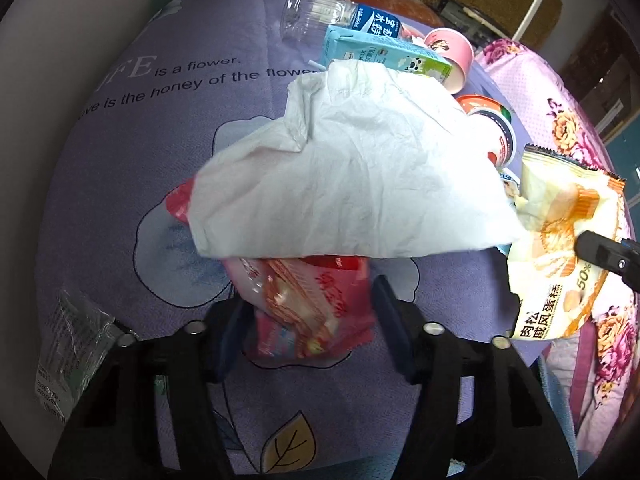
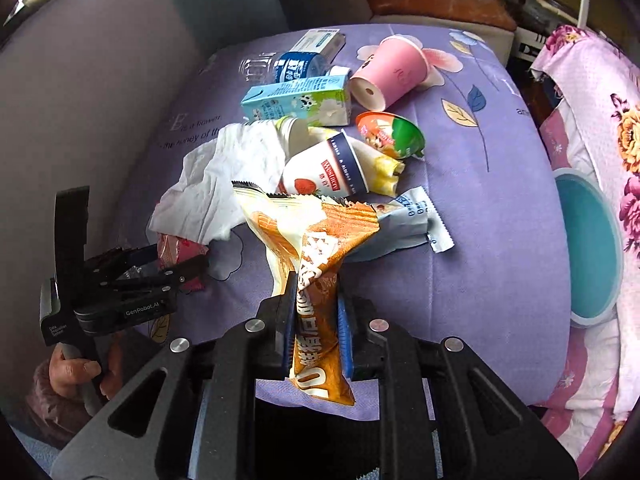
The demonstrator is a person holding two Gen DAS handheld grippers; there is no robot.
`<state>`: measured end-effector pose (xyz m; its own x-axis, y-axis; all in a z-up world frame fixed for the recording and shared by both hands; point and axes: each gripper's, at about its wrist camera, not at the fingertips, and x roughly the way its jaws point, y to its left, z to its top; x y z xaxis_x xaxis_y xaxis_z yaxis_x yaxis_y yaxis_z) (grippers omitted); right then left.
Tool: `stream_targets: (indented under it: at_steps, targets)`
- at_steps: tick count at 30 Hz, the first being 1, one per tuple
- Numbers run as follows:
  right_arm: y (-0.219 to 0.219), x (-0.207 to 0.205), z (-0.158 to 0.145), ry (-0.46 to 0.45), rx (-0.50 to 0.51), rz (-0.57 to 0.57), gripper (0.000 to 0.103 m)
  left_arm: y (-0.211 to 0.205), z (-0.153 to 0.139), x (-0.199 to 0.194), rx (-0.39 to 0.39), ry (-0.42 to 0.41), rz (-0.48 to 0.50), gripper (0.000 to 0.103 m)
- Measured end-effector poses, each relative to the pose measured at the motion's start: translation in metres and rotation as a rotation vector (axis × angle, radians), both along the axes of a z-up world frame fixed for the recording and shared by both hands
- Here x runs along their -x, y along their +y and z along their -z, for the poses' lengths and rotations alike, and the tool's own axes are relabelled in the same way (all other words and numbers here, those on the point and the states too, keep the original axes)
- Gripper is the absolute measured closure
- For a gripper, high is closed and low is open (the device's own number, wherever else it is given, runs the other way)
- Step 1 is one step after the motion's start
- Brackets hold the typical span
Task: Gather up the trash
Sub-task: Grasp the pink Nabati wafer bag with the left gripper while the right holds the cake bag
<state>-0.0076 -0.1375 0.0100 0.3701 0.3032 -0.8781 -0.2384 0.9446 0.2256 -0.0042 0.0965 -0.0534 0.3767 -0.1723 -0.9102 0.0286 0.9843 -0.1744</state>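
My left gripper (image 1: 308,304) is open around a red snack wrapper (image 1: 312,308) that lies under a crumpled white tissue (image 1: 352,176). The left gripper also shows in the right wrist view (image 2: 176,264). My right gripper (image 2: 316,304) is shut on an orange and white cake wrapper (image 2: 316,248), held above the bed; this wrapper shows in the left wrist view (image 1: 560,240). Other trash lies beyond: a clear water bottle (image 1: 332,16), a blue milk carton (image 2: 296,100), a pink cup (image 2: 388,72), a white yogurt cup (image 2: 324,172) and a pale blue wrapper (image 2: 404,224).
Everything lies on a purple printed bedsheet (image 2: 480,200). A teal bin (image 2: 588,240) stands at the right beside a pink floral quilt (image 2: 600,120). A clear plastic wrapper (image 1: 72,344) lies at the left. A grey wall runs along the left (image 2: 80,100).
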Motion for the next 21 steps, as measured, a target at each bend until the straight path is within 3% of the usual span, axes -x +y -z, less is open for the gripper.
stream_targets:
  at_steps: [9, 21]
  targets:
    - [-0.037, -0.007, -0.014, -0.055, -0.039, 0.086, 0.087, -0.019, -0.030, 0.017, 0.091, -0.009, 0.119, 0.063]
    - [-0.087, -0.012, -0.030, -0.120, -0.077, 0.175, 0.087, -0.056, -0.101, 0.003, 0.129, -0.204, 0.142, 0.063]
